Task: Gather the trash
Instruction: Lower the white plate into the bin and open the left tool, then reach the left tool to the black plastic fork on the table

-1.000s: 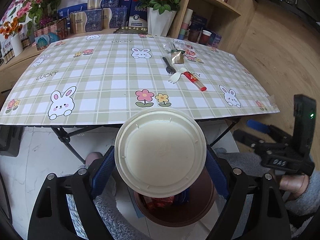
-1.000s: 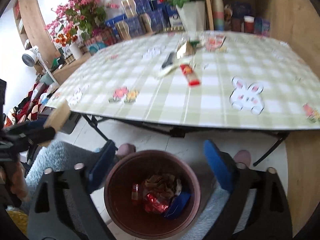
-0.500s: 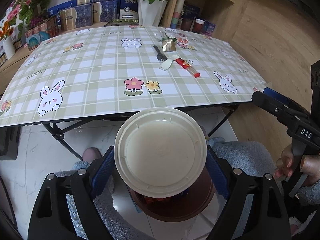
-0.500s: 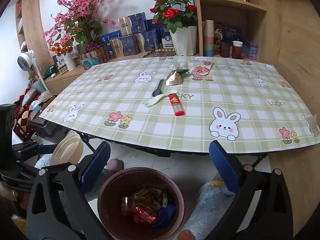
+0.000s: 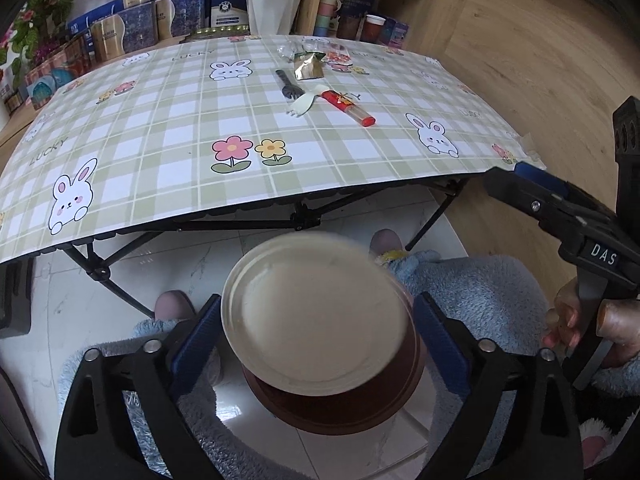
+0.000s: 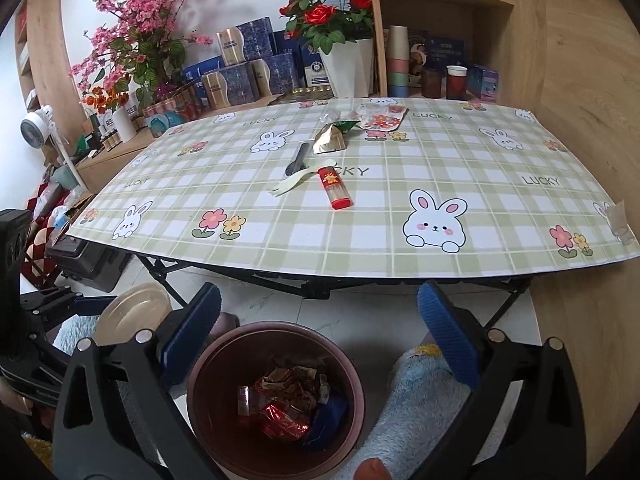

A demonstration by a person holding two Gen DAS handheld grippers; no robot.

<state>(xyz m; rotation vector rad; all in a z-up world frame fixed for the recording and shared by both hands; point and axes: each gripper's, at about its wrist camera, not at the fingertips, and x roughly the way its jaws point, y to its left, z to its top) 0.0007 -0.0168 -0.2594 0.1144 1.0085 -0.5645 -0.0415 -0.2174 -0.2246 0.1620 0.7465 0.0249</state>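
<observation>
A round cream plastic plate (image 5: pixel 316 316) hangs blurred and slightly tilted between the fingers of my left gripper (image 5: pixel 316 304), right over the brown trash bin (image 5: pixel 340 412). The left jaws are opening and the pads stand just off the plate's rim. In the right wrist view my right gripper (image 6: pixel 319 292) is open with nothing in it above the bin (image 6: pixel 276 327), which holds wrappers. The plate (image 6: pixel 134 308) shows at its left. On the table lie a red tube (image 6: pixel 335 188), a white fork (image 6: pixel 292 182), a black fork (image 6: pixel 298 158) and a gold wrapper (image 6: pixel 330 140).
The folding table with a checked rabbit cloth (image 6: pixel 440 168) has black legs just beyond the bin. A person's legs in fluffy blue clothing (image 5: pixel 472 292) flank the bin. Flower pots, boxes and cups crowd the shelf (image 6: pixel 400 64) behind. A clear wrapper (image 6: pixel 380 116) lies near the far edge.
The plate has dropped lower and blurred between the left fingers, which have spread. The left view sank toward the bin. The right view tilted up from the bin to the table.
</observation>
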